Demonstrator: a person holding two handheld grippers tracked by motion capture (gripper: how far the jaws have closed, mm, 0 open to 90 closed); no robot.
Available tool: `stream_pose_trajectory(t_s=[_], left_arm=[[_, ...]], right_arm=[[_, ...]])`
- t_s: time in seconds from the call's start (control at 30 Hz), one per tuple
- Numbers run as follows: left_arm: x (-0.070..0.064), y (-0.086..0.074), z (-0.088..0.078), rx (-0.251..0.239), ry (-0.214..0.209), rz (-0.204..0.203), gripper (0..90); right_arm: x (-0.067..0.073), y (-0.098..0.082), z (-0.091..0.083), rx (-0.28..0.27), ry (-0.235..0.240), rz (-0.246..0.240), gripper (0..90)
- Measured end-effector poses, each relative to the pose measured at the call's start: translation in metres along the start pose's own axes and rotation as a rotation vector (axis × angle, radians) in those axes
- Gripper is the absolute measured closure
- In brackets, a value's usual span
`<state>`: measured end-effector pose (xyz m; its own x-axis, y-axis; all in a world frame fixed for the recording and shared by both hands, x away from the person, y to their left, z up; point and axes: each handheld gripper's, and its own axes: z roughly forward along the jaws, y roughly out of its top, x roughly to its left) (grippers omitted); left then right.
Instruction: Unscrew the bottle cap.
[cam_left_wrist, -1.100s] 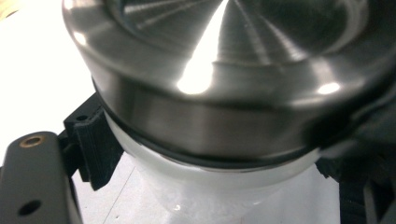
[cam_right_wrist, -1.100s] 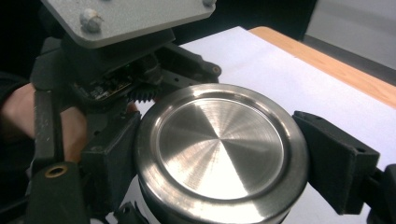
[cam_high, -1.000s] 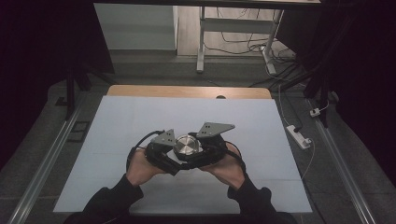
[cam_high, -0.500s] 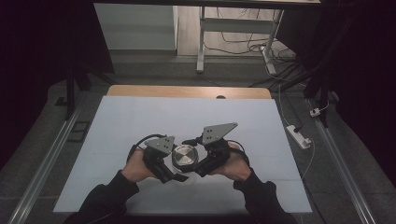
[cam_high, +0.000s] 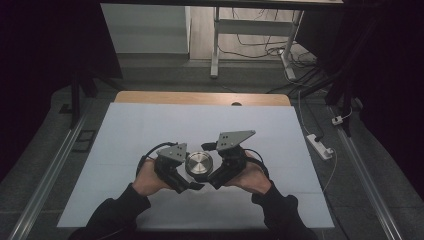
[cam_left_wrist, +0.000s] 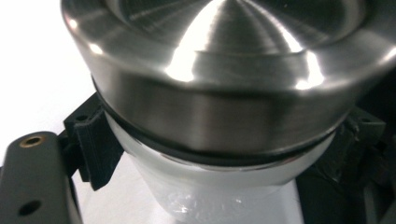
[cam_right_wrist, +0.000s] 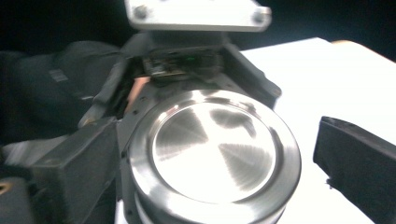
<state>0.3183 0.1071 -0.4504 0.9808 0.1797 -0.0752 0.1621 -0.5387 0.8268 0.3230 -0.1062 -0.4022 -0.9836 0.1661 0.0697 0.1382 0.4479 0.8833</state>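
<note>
A clear glass jar w/ a round brushed-steel lid sits between both grippers, near the middle of the pale grey table mat, toward the person's edge. In the high view the lid faces up at the camera, so the jar's long axis looks roughly upright, maybe tipped a bit toward the person; can't tell if its base rests on the mat or is lifted.

Left gripper is clenched on the jar: in the left gripper view its black jaws sit either side of the clear glass body, just below the lid and its dark seal ring, touching on both sides.

Right gripper comes in from the opposite side, aimed at the lid. In the right gripper view the lid lies straight ahead btwn its jaws; one jaw is close against the lid's rim, the other stands apart w/ bare mat showing in the gap. So it's released, not yet gripping.

My read: left holds the body steady, right is the one set to close on the lid, prob. to twist it off. What matters is that the lid's rim sits centred btwn the right jaws, w/ the twist axis running along the jar's own upright axis.
</note>
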Motion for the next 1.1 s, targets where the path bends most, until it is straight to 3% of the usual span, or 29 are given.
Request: stream_pose_trajectory(t_s=[0.03, 0.13, 0.2, 0.23, 0.33, 0.4, 0.47, 0.5, 0.63, 0.7, 0.8, 1.0, 1.1], left_arm=[[0.0, 0.001, 0.001, 0.007, 0.038, -0.016, 15.5], [-0.003, 0.003, 0.003, 0.011, 0.109, -0.057, 15.5], [-0.004, 0.005, 0.004, 0.013, 0.133, -0.075, 15.5], [-0.005, 0.006, 0.004, 0.016, 0.151, -0.084, 15.5], [-0.006, 0.008, 0.004, 0.031, 0.171, -0.081, 15.5], [-0.005, 0.007, 0.004, 0.029, 0.151, -0.075, 15.5], [-0.004, 0.006, 0.003, 0.02, 0.105, -0.068, 15.5], [-0.002, 0.005, 0.002, 0.026, 0.063, -0.043, 15.5], [-0.002, 0.004, -0.001, 0.023, -0.036, 0.004, 15.4], [-0.002, 0.003, -0.001, 0.02, -0.068, 0.03, 15.4], [-0.003, 0.001, 0.0, 0.025, -0.108, 0.056, 15.5], [-0.001, -0.001, 0.003, 0.037, -0.086, 0.049, 15.5], [0.002, -0.002, 0.002, 0.033, -0.064, 0.033, 15.5]], right_arm=[[0.0, 0.001, 0.0, 0.005, -0.023, 0.016, 0.0], [0.006, 0.005, 0.003, 0.054, -0.174, 0.034, 1.5], [0.01, 0.006, 0.007, 0.06, -0.251, 0.05, 6.8], [0.011, 0.006, 0.008, 0.048, -0.265, 0.05, 13.9], [0.011, 0.005, 0.009, 0.035, -0.262, 0.085, 18.4], [0.009, 0.005, 0.009, 0.04, -0.245, 0.092, 18.8], [0.008, 0.004, 0.008, 0.045, -0.217, 0.089, 18.9], [0.008, 0.004, 0.007, 0.046, -0.193, 0.069, 19.0], [0.005, 0.002, 0.002, 0.025, -0.055, 0.004, 19.2], [0.004, 0.002, 0.0, 0.01, -0.004, -0.017, 19.3], [0.006, 0.002, -0.002, -0.004, 0.035, -0.048, 19.7], [0.003, 0.003, -0.008, -0.046, 0.038, -0.036, 19.7], [0.0, 0.002, -0.01, -0.049, 0.014, -0.019, 19.7]])
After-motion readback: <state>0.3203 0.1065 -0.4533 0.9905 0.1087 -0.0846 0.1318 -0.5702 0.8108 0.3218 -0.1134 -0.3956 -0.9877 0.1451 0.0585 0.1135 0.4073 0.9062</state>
